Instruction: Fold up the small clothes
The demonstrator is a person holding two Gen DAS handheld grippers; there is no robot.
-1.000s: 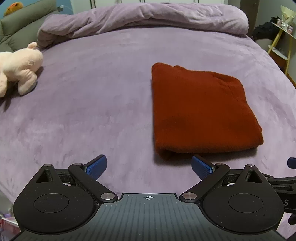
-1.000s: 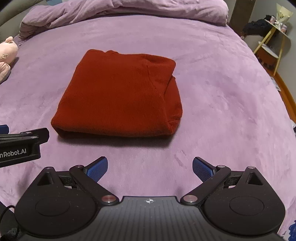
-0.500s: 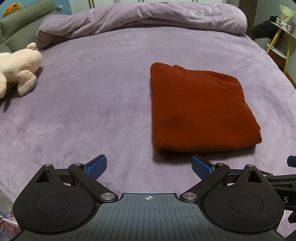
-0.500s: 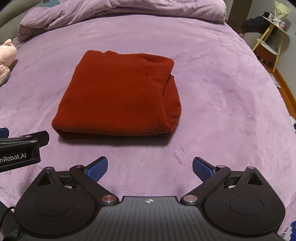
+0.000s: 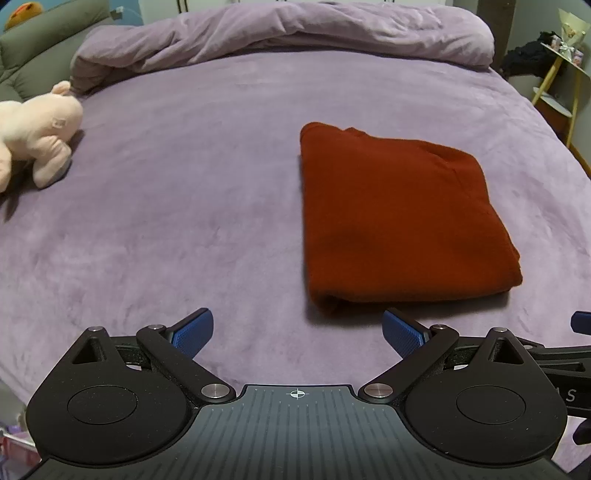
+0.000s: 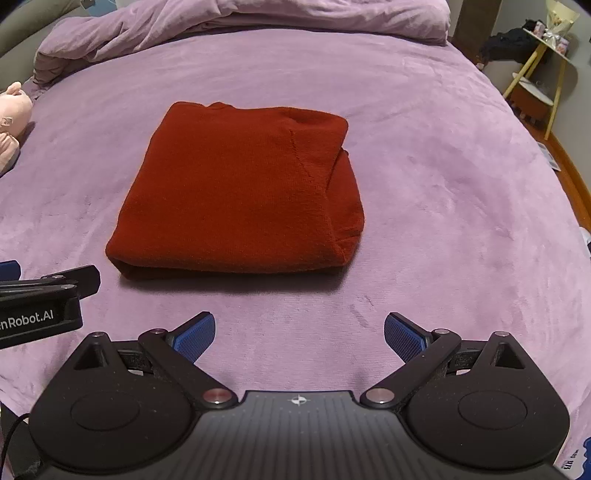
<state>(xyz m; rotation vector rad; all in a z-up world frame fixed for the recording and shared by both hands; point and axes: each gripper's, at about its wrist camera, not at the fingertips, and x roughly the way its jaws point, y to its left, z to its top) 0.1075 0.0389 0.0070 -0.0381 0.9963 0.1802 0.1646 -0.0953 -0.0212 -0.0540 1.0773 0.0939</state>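
A rust-red sweater [image 5: 399,221] lies folded into a flat rectangle on the purple bed [image 5: 184,206]. In the right wrist view the same sweater [image 6: 240,195] sits straight ahead, its folded edges thicker on the right side. My left gripper [image 5: 297,330] is open and empty, hovering short of the sweater's near left corner. My right gripper [image 6: 299,334] is open too, held back from the sweater's near edge with nothing between its blue pads. The left gripper's body [image 6: 40,299] shows at the left edge of the right wrist view.
A pink plush toy [image 5: 33,136] lies at the bed's left side. A bunched purple duvet [image 5: 295,33] runs along the far end. A yellow-legged side table [image 6: 543,62] stands off the bed at the right, above a wooden floor [image 6: 569,166].
Both grippers have drifted slightly back and up from the sweater, which looks a little farther away. The sweater itself has not moved.
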